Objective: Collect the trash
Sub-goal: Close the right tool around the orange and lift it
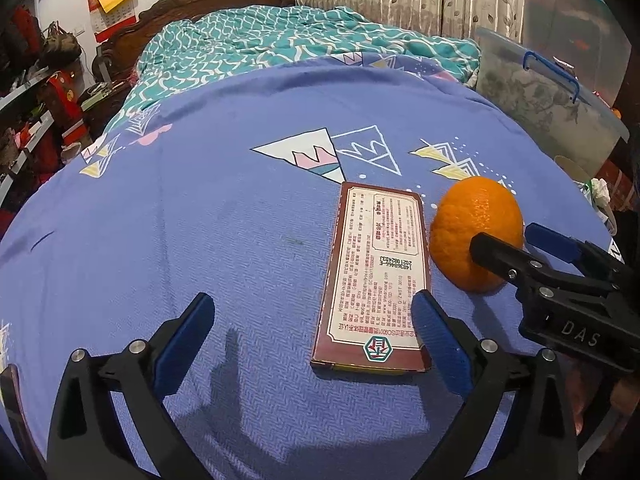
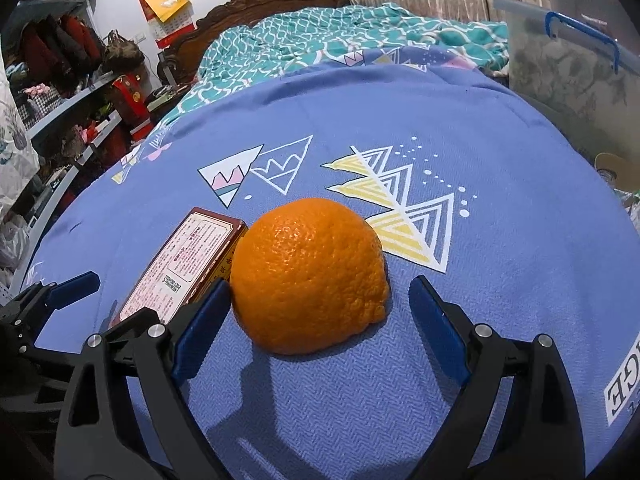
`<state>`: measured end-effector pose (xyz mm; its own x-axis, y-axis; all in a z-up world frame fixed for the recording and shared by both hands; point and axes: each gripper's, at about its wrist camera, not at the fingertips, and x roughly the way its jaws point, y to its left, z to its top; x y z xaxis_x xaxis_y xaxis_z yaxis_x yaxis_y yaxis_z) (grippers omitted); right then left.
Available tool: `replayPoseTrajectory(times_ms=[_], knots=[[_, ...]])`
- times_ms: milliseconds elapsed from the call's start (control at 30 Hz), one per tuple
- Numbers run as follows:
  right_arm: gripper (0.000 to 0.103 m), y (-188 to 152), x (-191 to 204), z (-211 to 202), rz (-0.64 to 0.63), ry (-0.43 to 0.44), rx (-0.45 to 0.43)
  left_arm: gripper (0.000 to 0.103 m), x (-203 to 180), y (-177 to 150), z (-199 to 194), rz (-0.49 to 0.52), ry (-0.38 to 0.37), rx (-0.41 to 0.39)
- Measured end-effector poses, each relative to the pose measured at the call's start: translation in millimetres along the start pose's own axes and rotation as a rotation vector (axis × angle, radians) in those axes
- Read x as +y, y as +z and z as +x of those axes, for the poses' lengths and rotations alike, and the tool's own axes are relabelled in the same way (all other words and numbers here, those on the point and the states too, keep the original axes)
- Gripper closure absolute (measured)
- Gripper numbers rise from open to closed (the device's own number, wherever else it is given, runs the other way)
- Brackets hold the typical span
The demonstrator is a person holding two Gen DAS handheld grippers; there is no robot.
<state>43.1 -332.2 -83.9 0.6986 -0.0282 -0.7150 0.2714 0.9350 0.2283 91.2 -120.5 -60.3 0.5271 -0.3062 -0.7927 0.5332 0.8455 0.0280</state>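
The left gripper [image 1: 312,332] hangs released over a blue bedsheet [image 1: 200,220], its jaws spread wide with nothing pressed between them. A flat printed box [image 1: 376,276] lies lengthwise on the sheet, its near end just inside the gripper's right fingertip [image 1: 432,320] and well apart from the left one.

The right gripper [image 2: 316,312] is likewise released, jaws wide around an orange peel dome [image 2: 308,272] that sits cut side down on the sheet. Its left fingertip [image 2: 208,312] stands just beside or touching the peel's left flank; the right fingertip [image 2: 432,316] is clear of it. In the left wrist view the same gripper [image 1: 516,240] reaches in from the right edge, one black finger crossing in front of the peel [image 1: 476,232].

The box [image 2: 184,264] lies just left of the peel, the two nearly touching. Triangle patterns mark the sheet beyond them. Farther back lie a teal patterned quilt [image 1: 280,40] and a carved wooden headboard [image 2: 272,0]. A clear storage bin [image 1: 540,92] with a blue handle stands at far right, cluttered shelves [image 2: 60,100] at left, and a red wall calendar [image 2: 168,8] hangs on the wall.
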Motion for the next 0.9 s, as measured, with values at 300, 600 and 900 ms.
replayPoseTrajectory(times_ms=[300,600,900], knots=[[0.028,-0.2,-10.2,-2.4,0.046,0.018,-0.021,0.008,8.2,-7.0,1.4,-0.017,-0.048,-0.037],[0.044,-12.2,-26.7,-19.7,0.102,0.021,-0.048,0.009,12.9,-2.0,4.4,-0.074,-0.169,0.015],[0.042,-34.5,-30.8,-43.2,0.037,-0.01,-0.035,0.009,-26.0,7.2,8.5,0.026,-0.151,0.012]])
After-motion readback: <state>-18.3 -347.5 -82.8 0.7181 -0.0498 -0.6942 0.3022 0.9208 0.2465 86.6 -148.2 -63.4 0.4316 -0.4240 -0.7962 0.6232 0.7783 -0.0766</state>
